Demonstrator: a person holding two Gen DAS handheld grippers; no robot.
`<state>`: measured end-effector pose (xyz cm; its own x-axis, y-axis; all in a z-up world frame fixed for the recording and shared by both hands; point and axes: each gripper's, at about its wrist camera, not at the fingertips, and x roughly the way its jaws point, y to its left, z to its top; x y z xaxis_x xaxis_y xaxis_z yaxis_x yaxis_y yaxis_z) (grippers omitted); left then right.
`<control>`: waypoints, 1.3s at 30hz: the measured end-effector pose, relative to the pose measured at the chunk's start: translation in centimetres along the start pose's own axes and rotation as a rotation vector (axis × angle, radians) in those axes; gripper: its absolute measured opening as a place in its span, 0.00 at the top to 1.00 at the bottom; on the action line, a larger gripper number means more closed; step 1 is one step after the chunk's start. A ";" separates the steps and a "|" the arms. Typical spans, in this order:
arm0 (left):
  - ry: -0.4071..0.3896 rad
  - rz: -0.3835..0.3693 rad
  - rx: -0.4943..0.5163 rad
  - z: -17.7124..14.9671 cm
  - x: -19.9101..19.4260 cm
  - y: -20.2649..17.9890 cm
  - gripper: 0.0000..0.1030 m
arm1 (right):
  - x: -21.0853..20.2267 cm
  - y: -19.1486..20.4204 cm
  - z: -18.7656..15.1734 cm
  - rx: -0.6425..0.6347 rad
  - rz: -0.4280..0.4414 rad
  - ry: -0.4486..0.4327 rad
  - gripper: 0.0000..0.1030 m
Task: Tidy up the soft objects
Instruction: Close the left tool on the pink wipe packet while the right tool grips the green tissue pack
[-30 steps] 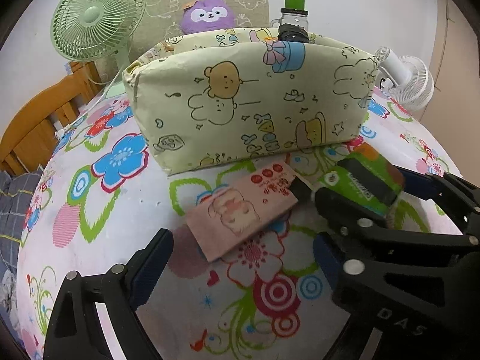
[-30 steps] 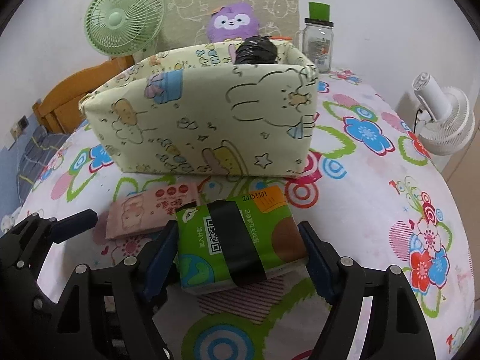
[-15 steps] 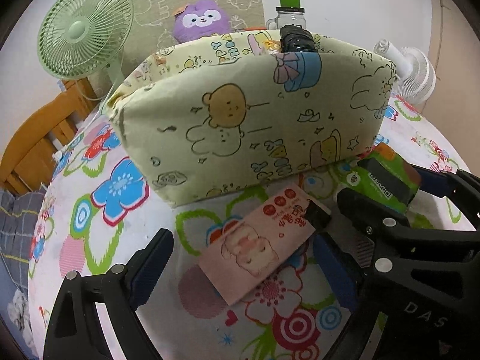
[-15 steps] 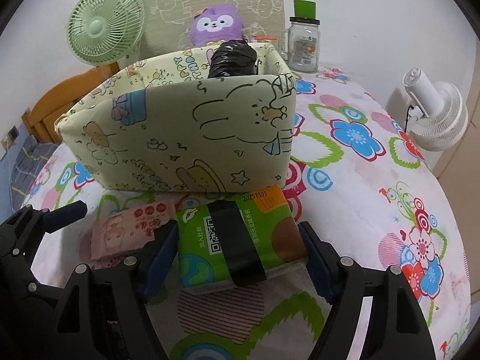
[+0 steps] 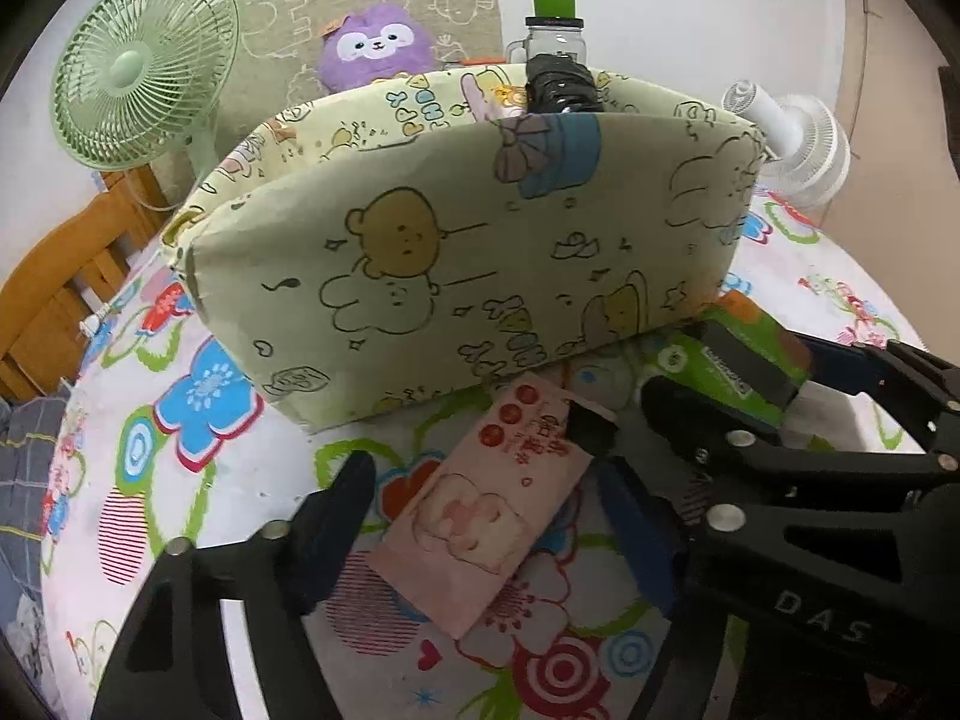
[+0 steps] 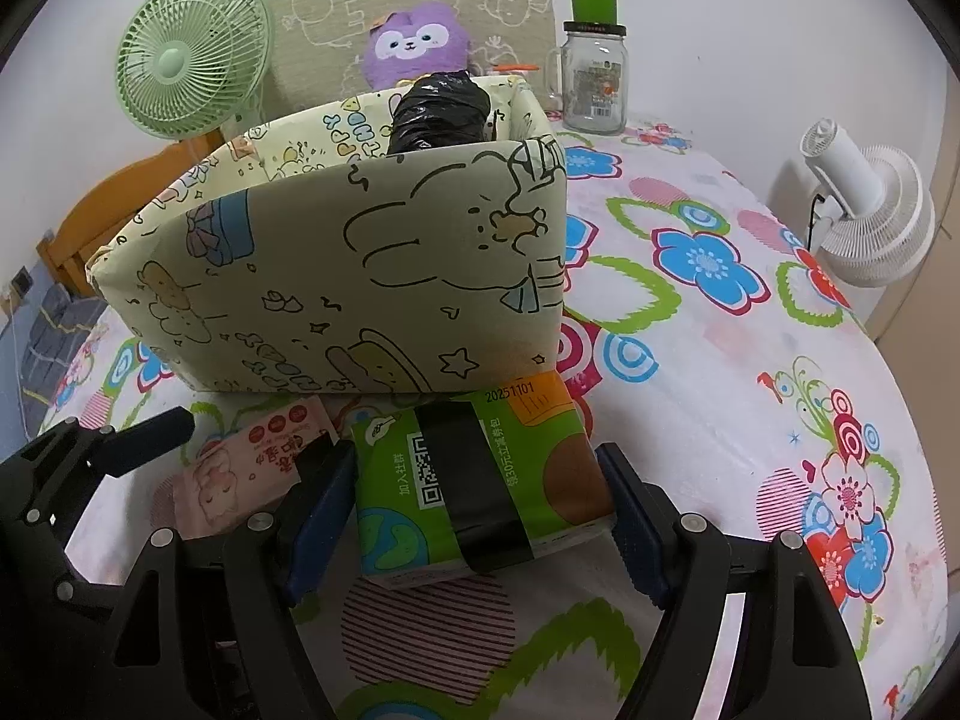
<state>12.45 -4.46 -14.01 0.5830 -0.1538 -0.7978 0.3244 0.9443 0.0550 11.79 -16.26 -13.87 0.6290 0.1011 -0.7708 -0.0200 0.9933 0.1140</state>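
Note:
A pink tissue pack (image 5: 492, 516) lies flat on the flowered cloth in front of a cream cartoon-print fabric box (image 5: 480, 252). My left gripper (image 5: 486, 504) straddles the pink tissue pack; its jaws are closing, and a small gap still shows at the left pad. My right gripper (image 6: 474, 492) is shut on a green tissue pack (image 6: 480, 480) with a black band, held just in front of the fabric box (image 6: 360, 276). In the left wrist view the green tissue pack (image 5: 732, 354) sits to the right, beside the pink one. A black bagged item (image 6: 438, 114) stands inside the box.
A purple plush (image 6: 420, 42) sits behind the box against a beige cushion. A green fan (image 6: 186, 60) stands at the back left, a glass jar (image 6: 594, 90) with a green lid at the back right, and a white fan (image 6: 870, 222) off the right edge. A wooden chair (image 5: 54, 300) is on the left.
The left gripper's fingers have drawn closer together around the pink pack. Both views have edged nearer the box. The right gripper keeps its hold on the green pack.

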 end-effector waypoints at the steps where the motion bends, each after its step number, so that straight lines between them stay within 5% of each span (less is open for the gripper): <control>1: 0.003 -0.013 -0.004 0.0 -0.1 0.0 0.36 | -0.1 0.0 0.0 -0.001 -0.001 -0.002 0.22; 10: 0.003 -0.013 -0.005 -0.7 -0.9 -1.2 0.59 | -0.7 0.2 -0.5 -0.007 -0.012 -0.006 0.22; 39: -0.056 0.011 -0.077 -3.7 -6.4 -2.2 0.60 | -5.5 3.0 -2.4 -0.065 0.007 -0.066 0.22</control>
<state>5.24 -4.46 -11.31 0.6274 -0.1577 -0.7625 0.2608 0.9653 0.0150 6.42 -13.71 -10.80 0.6787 0.1068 -0.7266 -0.0742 0.9943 0.0768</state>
